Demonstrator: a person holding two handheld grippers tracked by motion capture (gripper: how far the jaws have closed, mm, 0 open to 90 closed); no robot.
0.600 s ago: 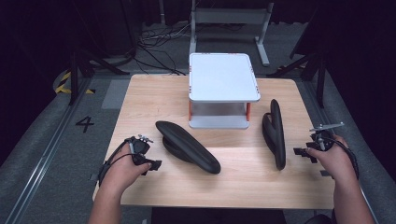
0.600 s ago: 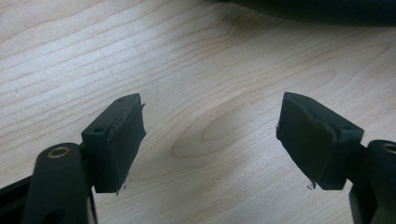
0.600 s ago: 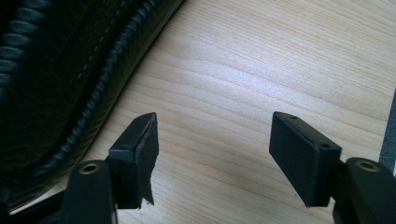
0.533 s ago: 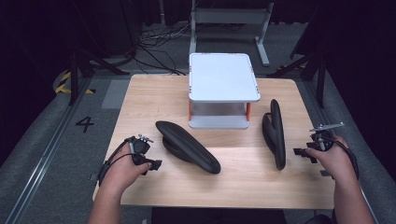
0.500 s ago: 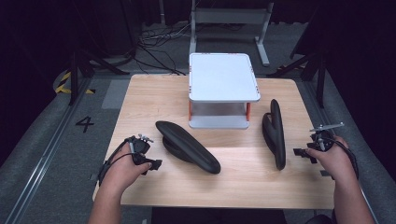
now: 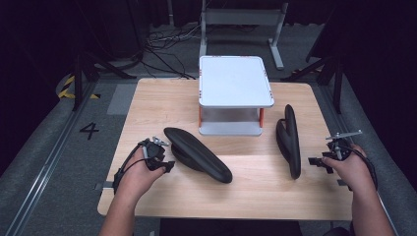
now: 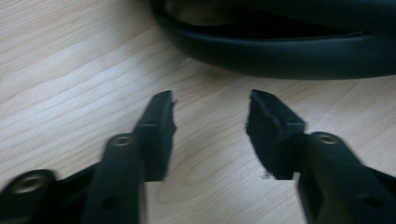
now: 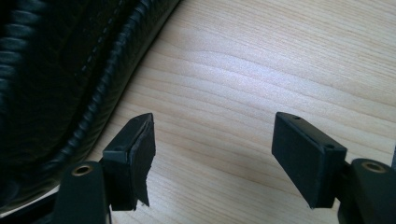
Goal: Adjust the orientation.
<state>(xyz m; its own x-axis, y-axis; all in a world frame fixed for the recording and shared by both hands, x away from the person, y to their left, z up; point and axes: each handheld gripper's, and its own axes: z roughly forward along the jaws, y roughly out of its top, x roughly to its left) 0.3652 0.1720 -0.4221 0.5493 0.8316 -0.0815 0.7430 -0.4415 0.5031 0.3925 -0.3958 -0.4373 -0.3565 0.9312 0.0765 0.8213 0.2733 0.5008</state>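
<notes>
Two black shoes lie on the wooden table [image 6: 147,108]. The left shoe [image 6: 197,154] lies on its side at the front left; its sole edge [image 7: 289,56] crosses the top of the left gripper view. My left gripper [image 6: 164,158] sits just left of it, jaws open with bare wood between them [image 7: 210,121]. The right shoe [image 6: 289,140] lies on its side at the right; its stitched rim [image 8: 70,84] shows at the left of the right gripper view. My right gripper [image 6: 319,161] rests close to its right, open and holding nothing [image 8: 212,154].
A white two-tier rack [image 6: 235,81] with orange posts stands at the table's back middle, between the shoes. A metal stand [image 6: 241,19] and cables lie on the floor beyond. Bare wood stretches along the front edge [image 6: 255,196].
</notes>
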